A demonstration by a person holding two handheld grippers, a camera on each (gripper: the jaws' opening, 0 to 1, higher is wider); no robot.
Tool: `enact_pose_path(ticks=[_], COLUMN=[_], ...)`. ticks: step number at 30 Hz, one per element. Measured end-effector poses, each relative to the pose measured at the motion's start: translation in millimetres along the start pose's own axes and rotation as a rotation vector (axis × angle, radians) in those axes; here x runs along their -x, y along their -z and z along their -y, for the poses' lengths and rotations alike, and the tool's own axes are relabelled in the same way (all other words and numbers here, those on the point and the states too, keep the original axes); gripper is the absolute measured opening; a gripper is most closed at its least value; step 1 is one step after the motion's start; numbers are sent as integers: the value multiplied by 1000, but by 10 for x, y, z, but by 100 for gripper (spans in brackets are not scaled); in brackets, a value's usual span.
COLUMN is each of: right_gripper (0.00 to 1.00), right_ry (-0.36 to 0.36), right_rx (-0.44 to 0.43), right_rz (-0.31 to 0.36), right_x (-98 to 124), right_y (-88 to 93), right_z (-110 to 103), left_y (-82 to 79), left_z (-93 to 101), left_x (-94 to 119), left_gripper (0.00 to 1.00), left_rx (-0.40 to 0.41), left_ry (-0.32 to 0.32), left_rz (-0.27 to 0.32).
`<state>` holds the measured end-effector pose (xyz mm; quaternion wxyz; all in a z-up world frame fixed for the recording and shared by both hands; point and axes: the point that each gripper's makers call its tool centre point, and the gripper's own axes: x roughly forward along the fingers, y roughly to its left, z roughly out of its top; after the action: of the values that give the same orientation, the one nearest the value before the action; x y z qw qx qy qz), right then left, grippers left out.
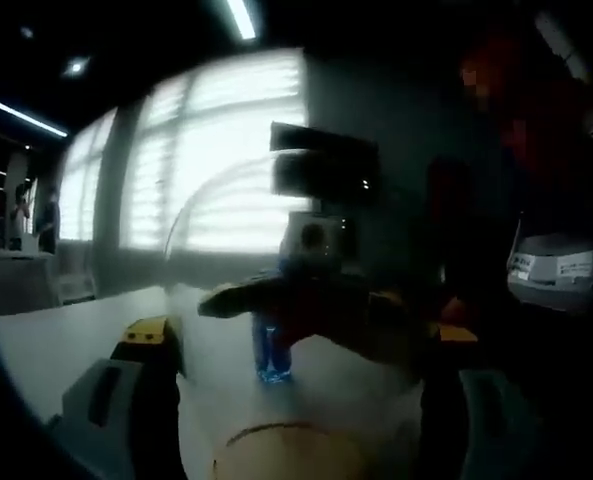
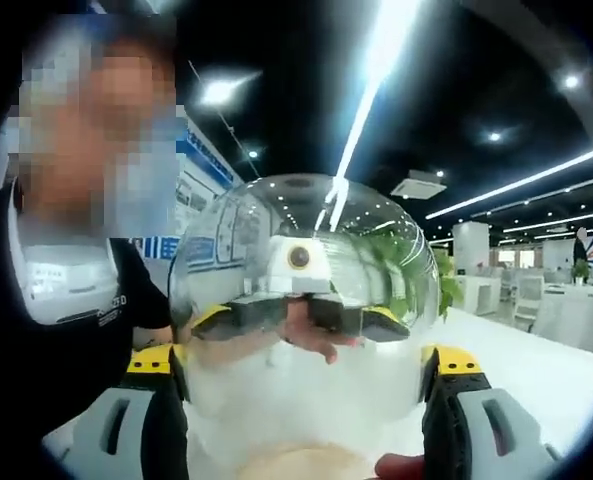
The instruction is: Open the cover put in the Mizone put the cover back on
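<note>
I saw the clear dome-shaped plastic cover (image 2: 301,290) close ahead of my right gripper (image 2: 301,400), whose jaws stood wide apart, holding nothing. The left gripper (image 1: 296,400) also stood spread; whether it touched the dome, I couldn't tell. The blue Mizone bottle (image 1: 273,345) stood upright on the white table (image 1: 66,340). I judged the smooth dome could slip if pinched off-centre.

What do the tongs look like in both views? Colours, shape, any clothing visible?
Left tongs: grey moulded arms with a slot, yellow caps near the tips. Right tongs: same build, grey slotted arms with yellow caps. The other tongs facing the right gripper view have dark jaws with yellow edging. The person wears a dark top with white lettering.
</note>
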<state>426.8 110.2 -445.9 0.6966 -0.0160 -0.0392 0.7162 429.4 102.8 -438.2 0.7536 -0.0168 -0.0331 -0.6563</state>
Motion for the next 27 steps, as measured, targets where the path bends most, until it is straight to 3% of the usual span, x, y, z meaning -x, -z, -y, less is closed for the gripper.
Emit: enact_pose_path(ticks=[5, 27], right_gripper=[91, 91], right_ry=[-5, 0], right_rx=[-29, -34], right_rz=[-12, 3], right_x=[-33, 22], right_y=[87, 40], right_z=[-8, -145], left_y=[61, 19], left_z=[14, 134], left_x=[26, -21], left_gripper=[85, 85], left_rx=[23, 35], left_ry=[-8, -13], left_rz=[-32, -49])
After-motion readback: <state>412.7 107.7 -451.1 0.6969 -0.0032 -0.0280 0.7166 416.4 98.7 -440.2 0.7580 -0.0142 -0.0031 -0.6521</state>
